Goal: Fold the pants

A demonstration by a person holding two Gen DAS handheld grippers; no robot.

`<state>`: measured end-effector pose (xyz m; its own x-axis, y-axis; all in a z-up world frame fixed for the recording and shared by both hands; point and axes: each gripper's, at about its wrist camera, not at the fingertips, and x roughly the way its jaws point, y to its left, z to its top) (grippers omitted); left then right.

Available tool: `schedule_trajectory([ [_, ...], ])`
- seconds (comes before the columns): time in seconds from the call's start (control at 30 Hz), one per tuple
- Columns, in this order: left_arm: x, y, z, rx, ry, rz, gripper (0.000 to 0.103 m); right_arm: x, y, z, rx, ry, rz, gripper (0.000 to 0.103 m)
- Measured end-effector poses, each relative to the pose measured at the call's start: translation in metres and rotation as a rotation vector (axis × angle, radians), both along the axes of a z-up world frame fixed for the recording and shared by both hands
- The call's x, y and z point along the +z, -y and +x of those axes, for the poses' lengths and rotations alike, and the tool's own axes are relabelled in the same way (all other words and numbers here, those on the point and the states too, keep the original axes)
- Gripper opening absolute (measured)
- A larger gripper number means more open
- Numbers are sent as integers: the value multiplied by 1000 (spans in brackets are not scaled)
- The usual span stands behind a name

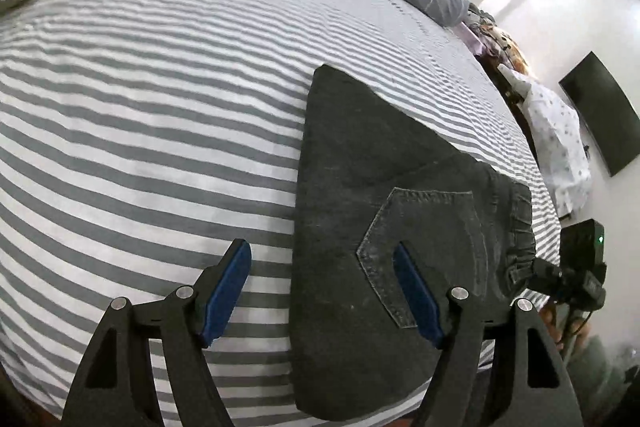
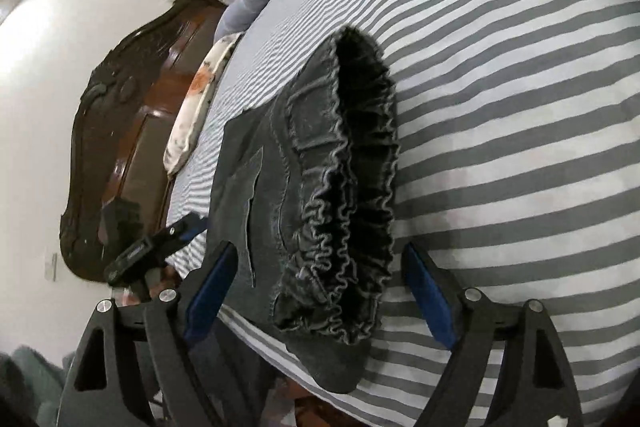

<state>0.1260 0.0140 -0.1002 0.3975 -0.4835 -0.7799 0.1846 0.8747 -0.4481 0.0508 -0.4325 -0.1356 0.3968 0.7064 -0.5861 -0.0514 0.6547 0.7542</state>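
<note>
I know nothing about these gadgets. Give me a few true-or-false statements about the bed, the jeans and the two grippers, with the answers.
1. The jeans lie on a striped sheet. True.
2. The left gripper is clamped shut on the jeans. False: it is open, one pad over the back pocket, the other over the sheet, neither pinching cloth.
3. The gathered waistband faces the right gripper. True.
4. The right gripper holds the waistband off the bed. False: it is open, and the jeans rest on the sheet.
5. A flowered pillow lies on top of the jeans. False: it lies apart, at the far edge near the wooden headboard.
</note>
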Motion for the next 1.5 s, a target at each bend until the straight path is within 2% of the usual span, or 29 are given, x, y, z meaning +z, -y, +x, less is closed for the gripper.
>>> schedule_trajectory([
  [0.2, -7, 6, 2, -18, 4, 21, 74, -5, 0, -6, 16, 2, 43, 82],
  [0.53, -10, 3, 7, -30, -19, -44, 73, -15, 3, 1, -16, -13, 150, 70],
  [0.63, -10, 13, 7, -73, -43, -70, 61, -14, -4, 5, 2, -13, 145, 66],
  [0.73, -11, 21, 5, -76, -30, -25, 61, -10, -9, 7, 25, -11, 130, 62],
  [0.87, -11, 15, 5, -54, -39, -38, 51, -2, -11, 5, 30, -2, 110, 51],
  [0.93, -13, 12, 5, -43, -47, -49, 48, 2, -12, 6, 31, 2, 117, 50],
  [1.0, -14, 10, 5, -38, -51, -51, 47, 9, -17, 7, 38, 20, 113, 50],
  [1.13, -13, 16, 1, -48, -35, -26, 47, 5, -26, 13, 59, 2, 4, 50],
  [1.2, -12, 15, 0, -49, -34, -27, 47, -5, -22, 12, 44, -22, 27, 49],
  [1.5, -12, 20, 7, -57, -20, -19, 51, -15, -19, 21, 5, 8, 110, 48],
])
